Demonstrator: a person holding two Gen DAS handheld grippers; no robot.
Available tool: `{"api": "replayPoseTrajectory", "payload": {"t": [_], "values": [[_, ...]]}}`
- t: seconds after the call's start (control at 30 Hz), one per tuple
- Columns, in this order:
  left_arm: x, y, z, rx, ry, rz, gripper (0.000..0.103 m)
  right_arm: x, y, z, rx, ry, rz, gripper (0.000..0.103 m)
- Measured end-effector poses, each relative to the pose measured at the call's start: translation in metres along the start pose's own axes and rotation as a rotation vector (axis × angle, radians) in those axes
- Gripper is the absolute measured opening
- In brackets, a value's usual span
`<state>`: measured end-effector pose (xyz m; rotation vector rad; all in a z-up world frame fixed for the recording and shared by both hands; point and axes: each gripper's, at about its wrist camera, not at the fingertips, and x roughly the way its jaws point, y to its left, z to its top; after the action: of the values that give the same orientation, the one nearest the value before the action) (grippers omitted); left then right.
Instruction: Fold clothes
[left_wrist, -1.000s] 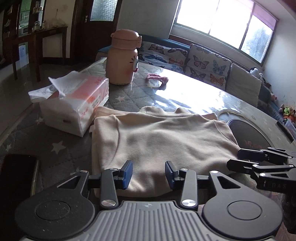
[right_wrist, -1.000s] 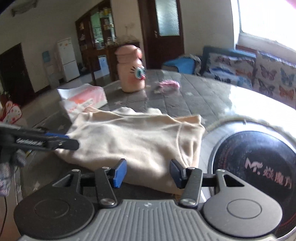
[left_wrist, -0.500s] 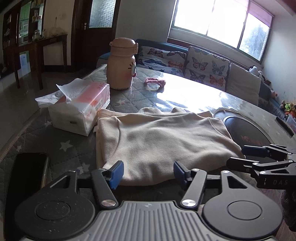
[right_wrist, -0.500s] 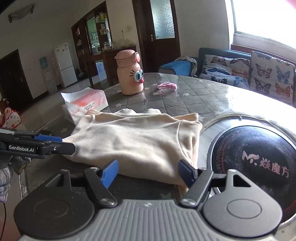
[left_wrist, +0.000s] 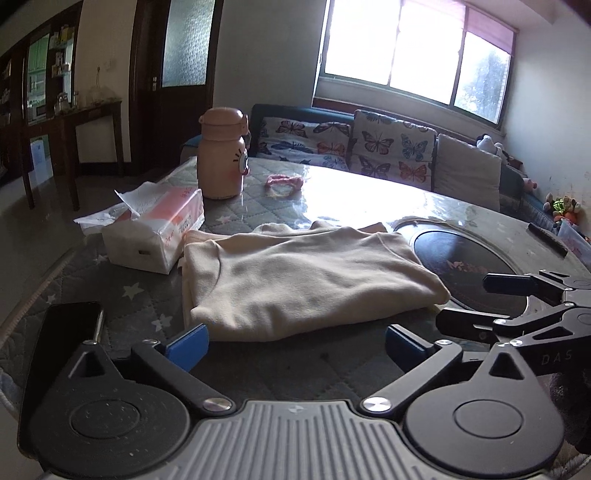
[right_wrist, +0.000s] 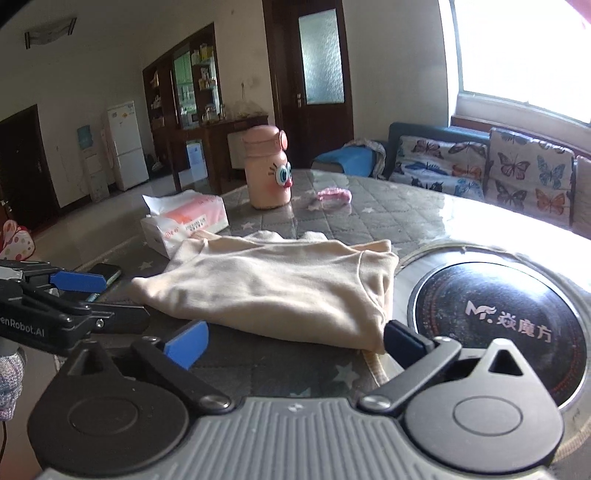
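Quilted star-print table (left_wrist: 147, 295) carries a folded cream shirt (left_wrist: 306, 284) at centre; left gripper (left_wrist: 295, 343) has just been opening, jaws wide, nothing between. Tissue pack (left_wrist: 155, 236) at ten o'clock. Right wrist view: right gripper (right_wrist: 295, 343) likewise just opened wide, empty; shirt (right_wrist: 273, 288) at twelve o'clock, induction hob (right_wrist: 498, 325) at two.

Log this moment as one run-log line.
phase: release after fold | left gripper: open, jaws just opened, empty | right gripper: open, jaws just opened, empty | beige garment: folded, flat on table
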<state>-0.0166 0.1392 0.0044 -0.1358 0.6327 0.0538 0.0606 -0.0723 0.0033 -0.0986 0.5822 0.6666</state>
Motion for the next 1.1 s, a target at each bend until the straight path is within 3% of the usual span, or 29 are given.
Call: {"api": "replayPoseTrajectory", "payload": {"t": [0.37,1.1], "values": [[-0.028,-0.013,-0.021,0.018,-0.010,0.068,0.103,-0.033,0.019,-0.017,-0.023,-0.020,-0.050,0.103],[-0.034,-0.019,-0.037,0.033,-0.019,0.090,0.103,-0.051,0.041,-0.034,-0.062,0.020,-0.142,0.103]]}}
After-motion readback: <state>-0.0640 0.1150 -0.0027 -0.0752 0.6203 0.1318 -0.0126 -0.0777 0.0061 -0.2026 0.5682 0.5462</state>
